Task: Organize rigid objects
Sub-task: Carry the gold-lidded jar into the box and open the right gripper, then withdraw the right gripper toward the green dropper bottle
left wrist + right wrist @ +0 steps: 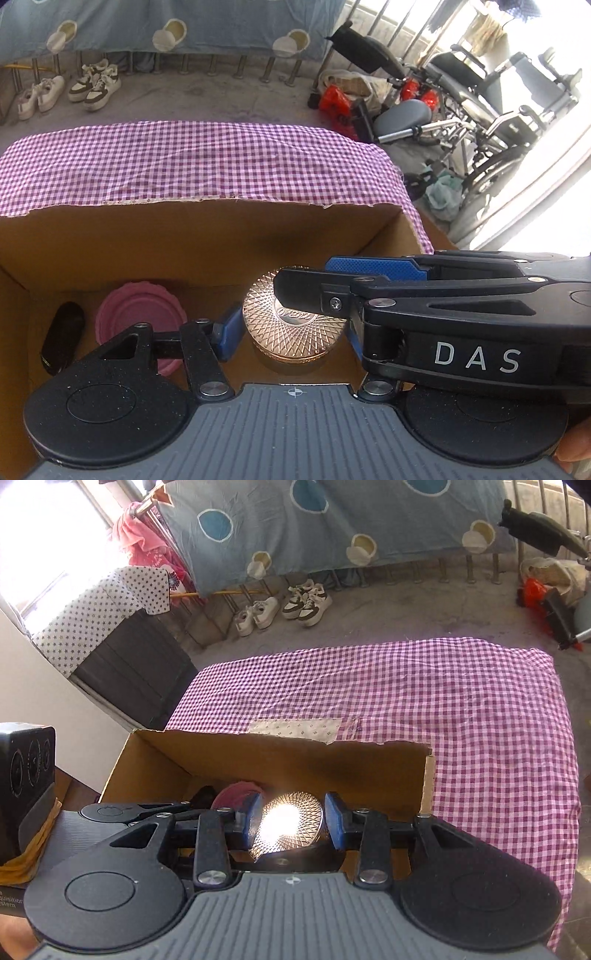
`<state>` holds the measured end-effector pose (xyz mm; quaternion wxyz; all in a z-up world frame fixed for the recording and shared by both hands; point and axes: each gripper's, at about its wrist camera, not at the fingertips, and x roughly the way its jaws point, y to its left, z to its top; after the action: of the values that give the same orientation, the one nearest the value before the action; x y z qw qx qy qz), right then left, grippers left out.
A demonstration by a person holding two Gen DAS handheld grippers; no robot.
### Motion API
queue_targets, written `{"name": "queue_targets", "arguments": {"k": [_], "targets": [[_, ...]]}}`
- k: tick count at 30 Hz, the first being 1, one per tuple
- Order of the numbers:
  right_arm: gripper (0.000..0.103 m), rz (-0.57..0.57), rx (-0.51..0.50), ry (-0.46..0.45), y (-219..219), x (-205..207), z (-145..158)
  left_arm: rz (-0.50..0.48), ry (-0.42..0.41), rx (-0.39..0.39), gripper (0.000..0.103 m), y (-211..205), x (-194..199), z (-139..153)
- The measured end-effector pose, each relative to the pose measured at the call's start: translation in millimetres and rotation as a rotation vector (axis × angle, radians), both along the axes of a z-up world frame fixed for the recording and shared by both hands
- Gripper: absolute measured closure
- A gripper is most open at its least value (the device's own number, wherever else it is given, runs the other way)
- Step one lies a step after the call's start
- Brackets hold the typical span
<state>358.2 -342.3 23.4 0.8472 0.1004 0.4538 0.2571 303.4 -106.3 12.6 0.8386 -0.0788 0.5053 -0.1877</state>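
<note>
A round rose-gold tin with a patterned lid [291,321] sits inside the cardboard box [207,236]. My left gripper [291,328] has its blue pads on either side of the tin, close around it. My right gripper [293,818] reaches in from the right in the left wrist view [314,284], its blue pads also flanking the tin [291,823], which glares in sunlight. Whether either pair of pads touches the tin is unclear. A pink round lid [140,314] and a black oblong object [61,341] lie in the box to the left.
The box stands on a table under a purple checked cloth [461,720]. A wheelchair [491,122] and red bags [332,103] stand on the floor at right. Shoes [288,605] line the far wall. A black device [26,775] sits at left.
</note>
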Motion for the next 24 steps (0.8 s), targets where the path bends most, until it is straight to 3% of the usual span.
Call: {"name": "queue_targets", "arguments": {"k": [12,24], "targets": [[0.062,-0.036,0.086,-0.068,-16.4,-11.8,11.4,-0.013,-0.034,-0.032,0.037,-11.6,-9.6,19.4],[0.062,-0.149,0.266,-0.251,-66.1,-115.2,69.0,-0.073,-0.119,-0.087,0.024,3.6,-67.5,73.9]]}}
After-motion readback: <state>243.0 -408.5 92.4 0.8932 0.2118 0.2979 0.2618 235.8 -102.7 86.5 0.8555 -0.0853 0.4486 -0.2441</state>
